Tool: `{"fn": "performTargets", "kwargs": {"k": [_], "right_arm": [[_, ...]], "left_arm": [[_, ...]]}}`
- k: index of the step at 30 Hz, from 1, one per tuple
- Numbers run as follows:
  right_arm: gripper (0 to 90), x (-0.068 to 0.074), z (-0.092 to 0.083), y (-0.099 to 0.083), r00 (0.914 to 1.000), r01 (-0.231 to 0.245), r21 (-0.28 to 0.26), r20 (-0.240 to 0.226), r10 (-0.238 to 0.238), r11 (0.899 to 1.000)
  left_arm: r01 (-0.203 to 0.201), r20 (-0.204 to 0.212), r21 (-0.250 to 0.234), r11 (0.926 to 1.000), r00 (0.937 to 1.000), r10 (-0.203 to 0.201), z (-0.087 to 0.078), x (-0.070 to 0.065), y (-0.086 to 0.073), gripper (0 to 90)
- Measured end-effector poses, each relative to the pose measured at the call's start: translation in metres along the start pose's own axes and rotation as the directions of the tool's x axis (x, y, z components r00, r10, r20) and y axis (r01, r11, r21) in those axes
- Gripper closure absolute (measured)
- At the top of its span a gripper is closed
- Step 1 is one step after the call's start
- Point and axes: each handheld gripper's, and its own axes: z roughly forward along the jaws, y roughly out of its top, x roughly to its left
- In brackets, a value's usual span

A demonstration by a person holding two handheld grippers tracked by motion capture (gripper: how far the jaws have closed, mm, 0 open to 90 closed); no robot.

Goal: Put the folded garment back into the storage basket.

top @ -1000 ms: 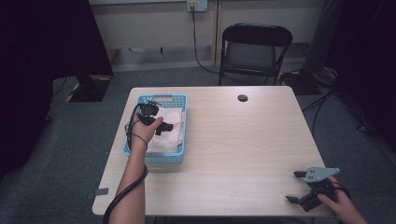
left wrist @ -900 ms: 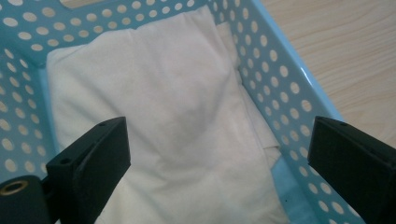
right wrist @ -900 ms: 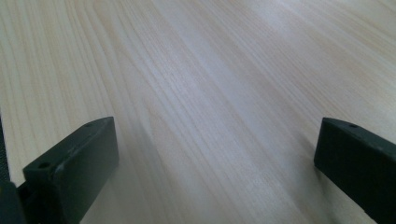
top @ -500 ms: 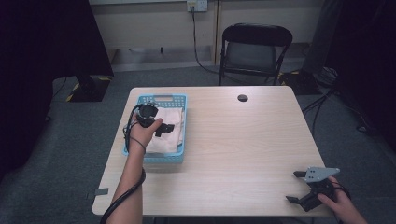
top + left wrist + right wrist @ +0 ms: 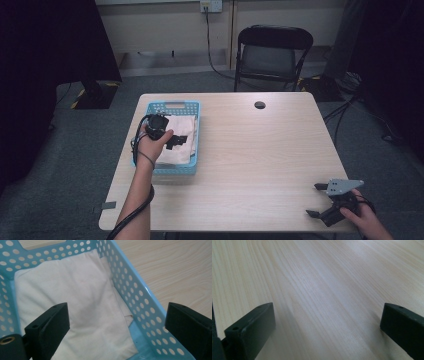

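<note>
Two grippers are standing with jaws apart: the left gripper point(image 5: 176, 141) is hovering over the folded white cloth point(image 5: 82, 305) lying inside the blue perforated basket point(image 5: 140, 302), the right gripper point(image 5: 316, 200) well away. Soft, light fabric probably needs pinching at its loose edge by the basket's wall.

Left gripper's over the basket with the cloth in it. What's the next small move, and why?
Probably lower the left gripper onto the folded white cloth and close. Its jaws stand wide open above the cloth, one over the blue basket wall, so shift it inward first.
</note>
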Motion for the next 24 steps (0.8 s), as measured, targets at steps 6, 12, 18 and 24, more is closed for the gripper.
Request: {"fn": "performTargets", "kwargs": {"k": [6, 12, 18, 24], "right_arm": [[0.0, 0.0, 0.0, 0.0, 1.0, 0.0, 0.0, 0.0, 0.0, 1.0], [0.0, 0.0, 0.0, 0.0, 1.0, 0.0, 0.0, 0.0, 0.0, 1.0], [0.0, 0.0, 0.0, 0.0, 1.0, 0.0, 0.0, 0.0, 0.0, 1.0], [0.0, 0.0, 0.0, 0.0, 1.0, 0.001, 0.0, 0.0, -0.001, 1.0]], "left_arm": [[-0.003, 0.011, -0.015, 0.9999, 0.9999, 0.003, -0.004, -0.003, -0.001, 5.3], [-0.004, 0.021, -0.028, 0.9996, 0.9998, 0.005, -0.008, -0.006, -0.003, 5.3], [-0.017, 0.035, -0.036, 0.9992, 0.9992, 0.018, -0.011, -0.008, -0.005, 5.3], [-0.022, 0.043, -0.045, 0.9988, 0.9988, 0.023, -0.016, -0.009, -0.008, 5.2]]}}
